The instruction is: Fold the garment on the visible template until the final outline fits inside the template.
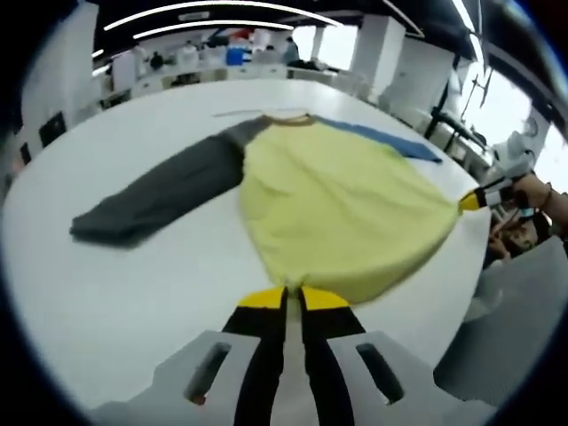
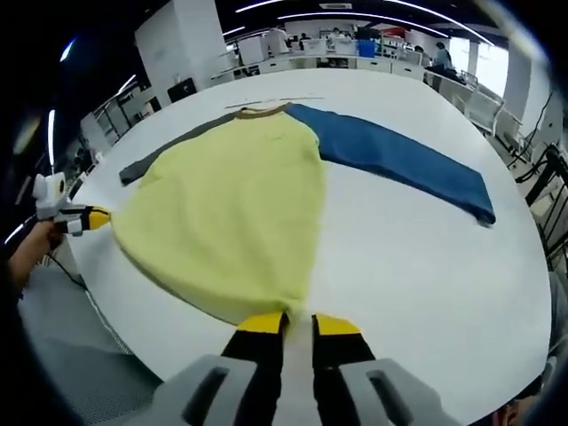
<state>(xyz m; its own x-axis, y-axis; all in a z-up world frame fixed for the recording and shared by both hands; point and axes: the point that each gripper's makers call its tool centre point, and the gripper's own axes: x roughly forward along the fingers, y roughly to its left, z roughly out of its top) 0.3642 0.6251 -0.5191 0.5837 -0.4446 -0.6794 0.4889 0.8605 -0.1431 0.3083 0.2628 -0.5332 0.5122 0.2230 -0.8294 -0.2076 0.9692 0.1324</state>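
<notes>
White round table (image 1: 106, 293), lab benches behind. Raglan shirt (image 1: 337, 204) lying flat, yellow body, grey sleeve (image 1: 160, 191) and blue sleeve (image 2: 399, 160) spread out. Left gripper (image 1: 293, 297) and right gripper (image 2: 297, 321), jaws closed, each pinching a hem corner. No fold visible yet, all folding probably left. Template not discernible. Nothing obstructing.
</notes>
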